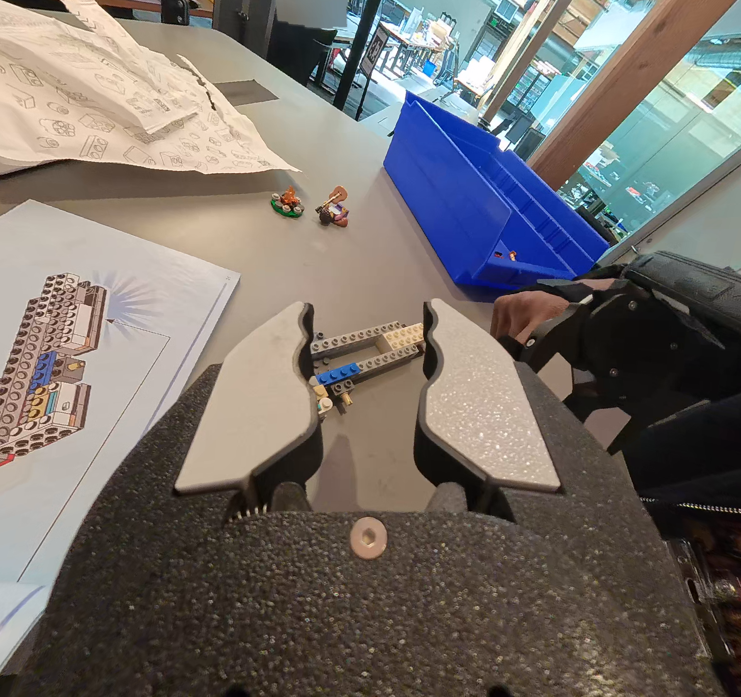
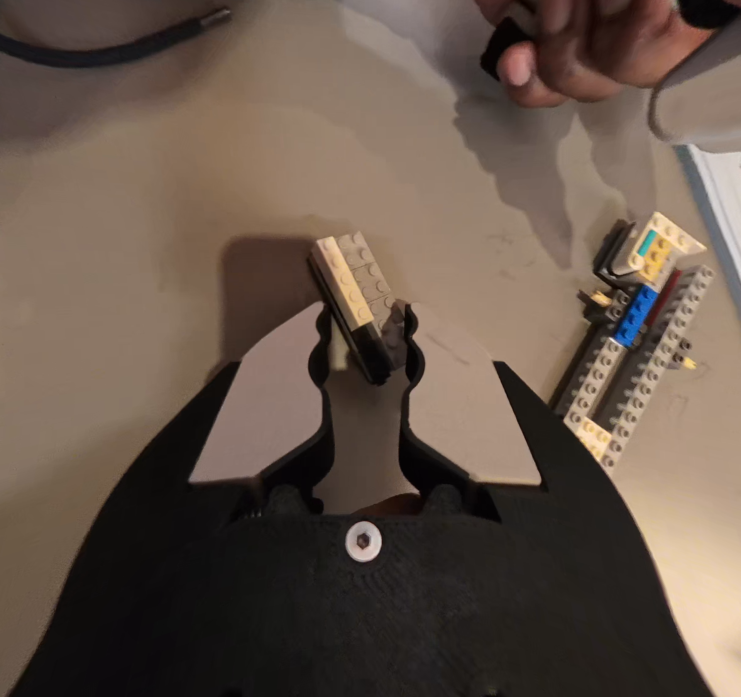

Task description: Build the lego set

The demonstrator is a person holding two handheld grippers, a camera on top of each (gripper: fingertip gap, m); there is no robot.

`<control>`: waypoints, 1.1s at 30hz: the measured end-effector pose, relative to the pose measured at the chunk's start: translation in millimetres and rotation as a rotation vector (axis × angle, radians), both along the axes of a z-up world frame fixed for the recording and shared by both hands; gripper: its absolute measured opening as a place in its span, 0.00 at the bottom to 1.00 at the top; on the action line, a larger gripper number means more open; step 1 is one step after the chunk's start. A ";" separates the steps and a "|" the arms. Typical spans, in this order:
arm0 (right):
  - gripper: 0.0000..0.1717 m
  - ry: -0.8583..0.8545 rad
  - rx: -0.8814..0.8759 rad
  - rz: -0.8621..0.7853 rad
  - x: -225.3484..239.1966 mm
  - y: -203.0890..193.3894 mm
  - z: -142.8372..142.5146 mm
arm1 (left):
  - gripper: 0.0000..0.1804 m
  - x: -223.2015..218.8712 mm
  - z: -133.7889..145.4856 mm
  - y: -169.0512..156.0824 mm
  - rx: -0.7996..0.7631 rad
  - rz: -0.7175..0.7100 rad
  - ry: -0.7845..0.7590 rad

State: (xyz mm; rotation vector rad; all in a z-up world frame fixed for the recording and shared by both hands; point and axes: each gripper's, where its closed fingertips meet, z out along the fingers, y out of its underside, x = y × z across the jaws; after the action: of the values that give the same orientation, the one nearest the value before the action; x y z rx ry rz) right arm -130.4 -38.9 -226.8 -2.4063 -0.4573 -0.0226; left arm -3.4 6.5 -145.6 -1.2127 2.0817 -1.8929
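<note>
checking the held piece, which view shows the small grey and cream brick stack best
The right wrist view: the brick stack sits between the right gripper's fingers, studs visible though blurred. The left wrist view does not show it, only the right gripper's body.

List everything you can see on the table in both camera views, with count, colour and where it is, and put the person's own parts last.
Long grey brick frame: one, grey with blue and cream bricks, flat on the table between the left tongs' fingers.
Small grey and cream brick block: one, between the right tongs' fingertips.
Blue plastic bin: one, far right of the table.
Printed building instructions: one open page, left.
Crumpled white paper bag: one, far left.
Small campfire build: one, green and orange, mid-table.
Toy figure with guitar: one, beside the campfire.
Dark cable: one, in the right wrist view, top left.
Left tongs: open around the frame.
Right tongs: closed on the small block.
Hand: one, gripping a handle.
</note>
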 end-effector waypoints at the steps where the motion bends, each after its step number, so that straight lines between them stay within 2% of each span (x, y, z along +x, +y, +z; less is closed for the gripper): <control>1: 0.20 -0.015 0.003 -0.048 5.8 1.3 0.1 | 0.29 0.5 0.3 1.1 -0.002 0.005 0.000; 6: 0.19 -0.078 0.044 -0.443 57.2 1.6 1.6 | 0.29 4.2 0.7 6.5 -0.023 0.031 0.011; 12: 0.19 -0.127 0.116 -0.680 88.3 -4.6 9.6 | 0.29 5.3 -2.1 5.9 -0.034 0.031 0.025; 24: 0.19 -0.238 0.182 -0.765 106.0 -9.9 16.6 | 0.28 4.6 -5.8 1.9 -0.027 0.019 0.034; 33: 0.17 -0.202 0.141 -0.782 107.1 -9.6 7.6 | 0.29 -1.1 -11.8 -6.1 0.015 -0.029 0.042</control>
State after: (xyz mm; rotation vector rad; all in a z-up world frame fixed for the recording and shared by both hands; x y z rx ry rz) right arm -23.3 -48.5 -219.2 -2.3022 0.4069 -0.6194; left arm -4.5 0.4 -157.4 -1.2359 2.1426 -1.8760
